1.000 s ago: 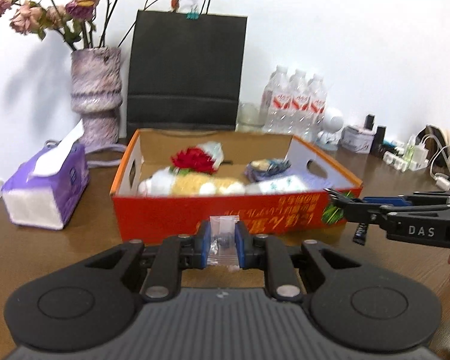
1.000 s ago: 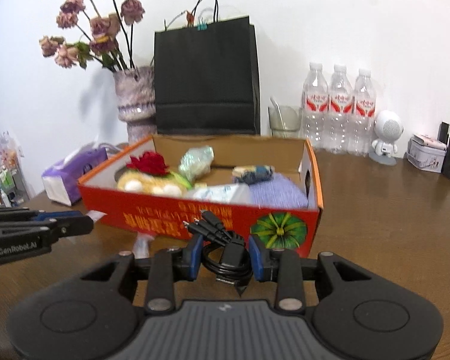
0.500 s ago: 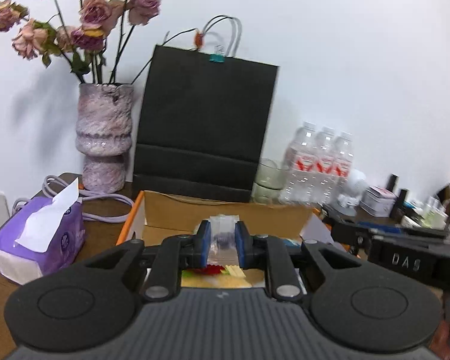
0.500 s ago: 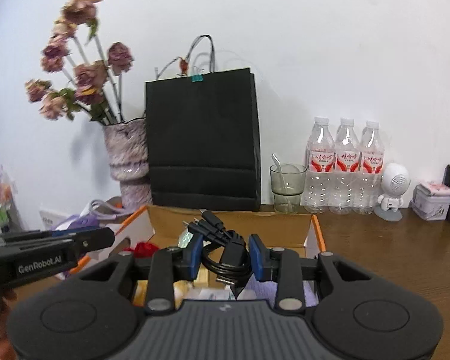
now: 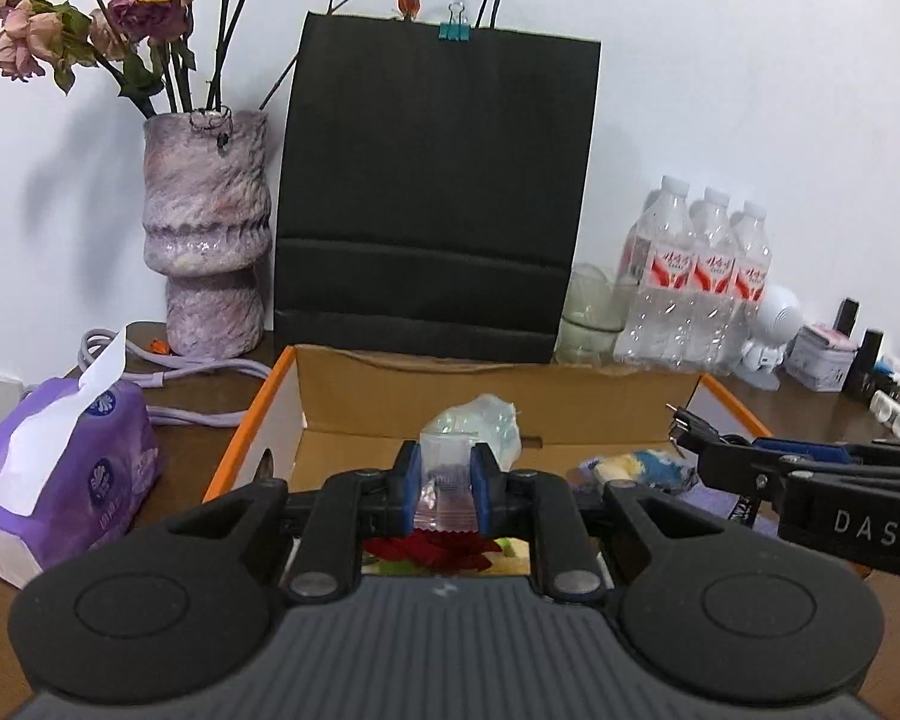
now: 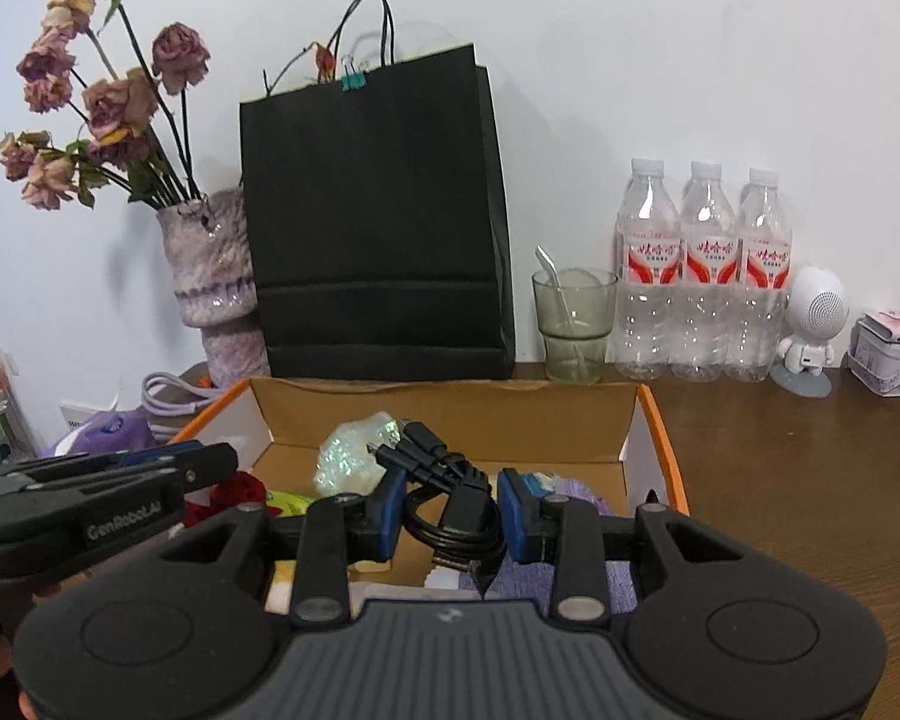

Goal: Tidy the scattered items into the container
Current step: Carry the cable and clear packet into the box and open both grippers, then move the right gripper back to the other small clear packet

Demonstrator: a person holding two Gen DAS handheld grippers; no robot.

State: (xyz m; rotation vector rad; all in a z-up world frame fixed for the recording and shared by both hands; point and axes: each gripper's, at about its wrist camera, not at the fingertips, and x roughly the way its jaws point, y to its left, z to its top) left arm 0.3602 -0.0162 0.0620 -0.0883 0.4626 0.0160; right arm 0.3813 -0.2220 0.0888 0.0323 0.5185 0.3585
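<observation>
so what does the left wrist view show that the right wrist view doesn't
Only the left wrist view shows the left gripper from behind, its jaws opening with the clear packet between them, and the whole purple tissue pack.

Only the right wrist view shows the right gripper from behind with the coiled black cable between its jaws, plus the spoon in the glass.

Both show the orange box, black paper bag, vase and water bottles.

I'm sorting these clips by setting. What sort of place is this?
Probably a home or small office side table against a white wall. A brown wooden tabletop carries a mottled purple vase of dried roses, a purple soft tissue pack and three clear plastic water bottles: everyday clutter, not workshop gear.
</observation>
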